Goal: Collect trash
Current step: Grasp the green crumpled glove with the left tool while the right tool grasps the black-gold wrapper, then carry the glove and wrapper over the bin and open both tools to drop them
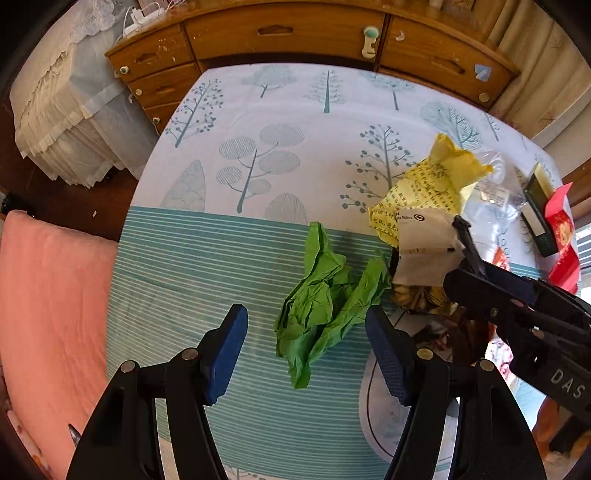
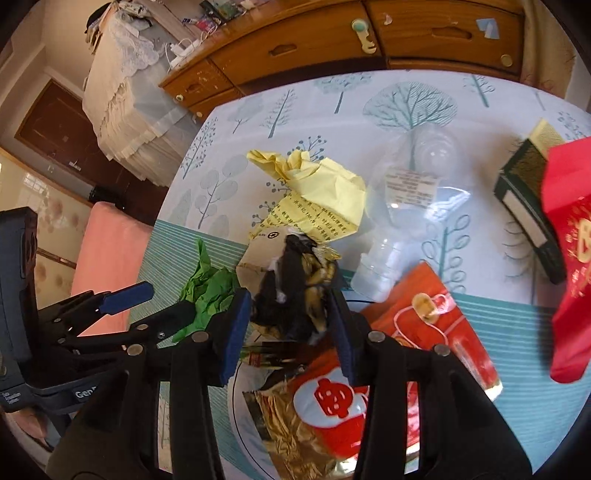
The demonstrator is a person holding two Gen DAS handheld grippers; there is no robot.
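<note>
Left wrist view: left claw wide open, nothing held, blue pads flanking crumpled green paper at frame centre on striped tabletop. Paper light, soft, springy; best pinched across bunched middle. Right wrist view: right claw half open, dark crumpled wrapper between pads at frame centre; grip looks likely, contact unclear. Beyond: yellow printed paper, clear plastic bottle, red packet lower right.

A big brown wooden dresser with drawers stands behind the table. A white lacy cloth covers something on the left, near a pink cushion. The floor is dark brown.
</note>
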